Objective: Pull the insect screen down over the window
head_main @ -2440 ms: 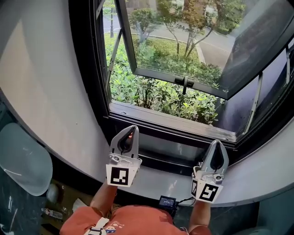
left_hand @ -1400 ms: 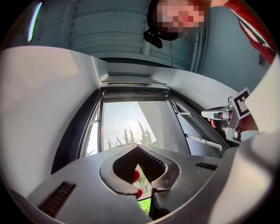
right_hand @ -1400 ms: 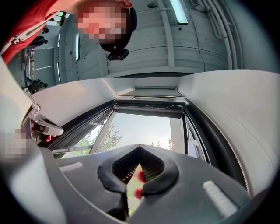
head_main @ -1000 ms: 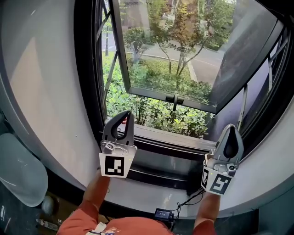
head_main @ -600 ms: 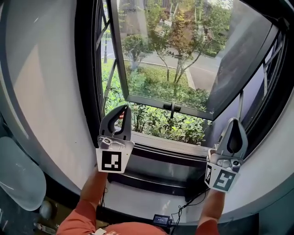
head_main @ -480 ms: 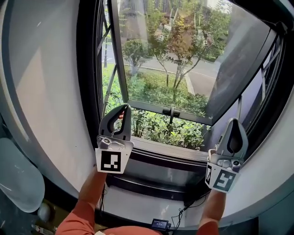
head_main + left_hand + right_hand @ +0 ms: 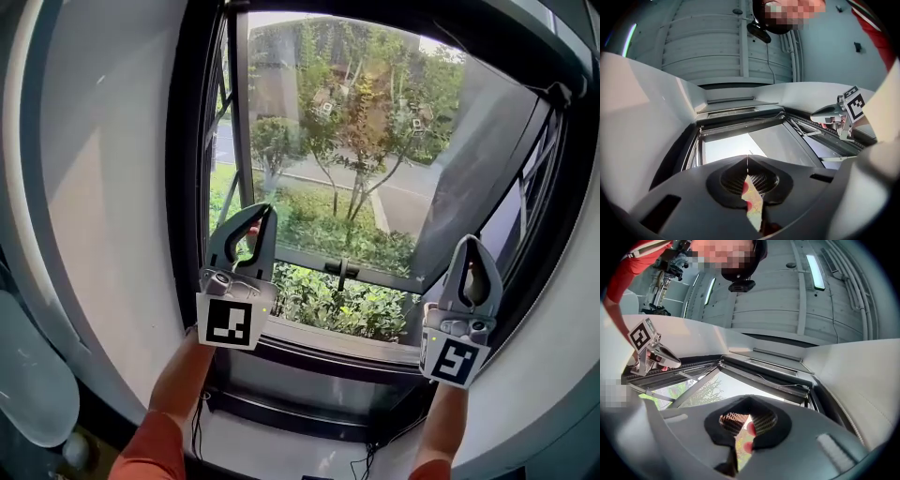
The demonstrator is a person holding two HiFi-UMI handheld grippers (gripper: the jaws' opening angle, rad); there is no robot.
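The left gripper and the right gripper, both clenched on nothing, pointed up, probably because the insect screen seemed to sit rolled at the top of the window, not yet reached.

Both grippers raised, jaws together
Left gripper and right gripper point upward on outstretched, orange-sleeved arms, nothing between their jaws

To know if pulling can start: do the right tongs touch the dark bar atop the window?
Apart. The right gripper view shows daylight between the right tongs and the dark bar.
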